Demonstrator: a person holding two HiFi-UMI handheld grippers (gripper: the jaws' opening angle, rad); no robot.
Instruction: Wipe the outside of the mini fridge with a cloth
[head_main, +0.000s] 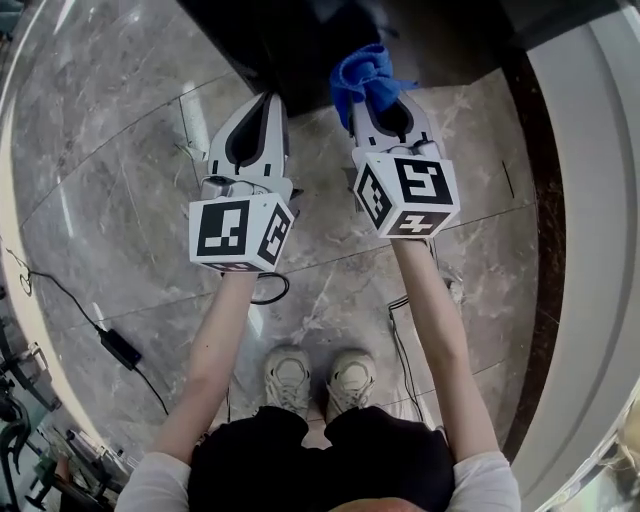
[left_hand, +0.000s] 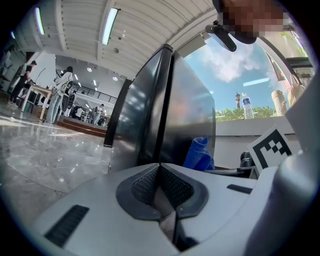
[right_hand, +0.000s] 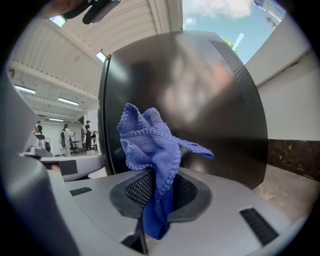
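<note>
A blue cloth (right_hand: 150, 145) of coarse knitted weave sits pinched in the right gripper (right_hand: 157, 192), whose smooth matt grey plastic shell and dark, finely gridded pads (right_hand: 137, 190) match the left gripper (left_hand: 161, 187). The mini fridge (right_hand: 200, 100) is glossy black and mirror-smooth; the floor (head_main: 120, 130) is polished, veined grey marble.

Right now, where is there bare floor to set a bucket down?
Open marble floor lies left of the mini fridge, beyond the power adapter. A smaller patch between the cloth and the white wall. Cables crowd the shoes.
</note>
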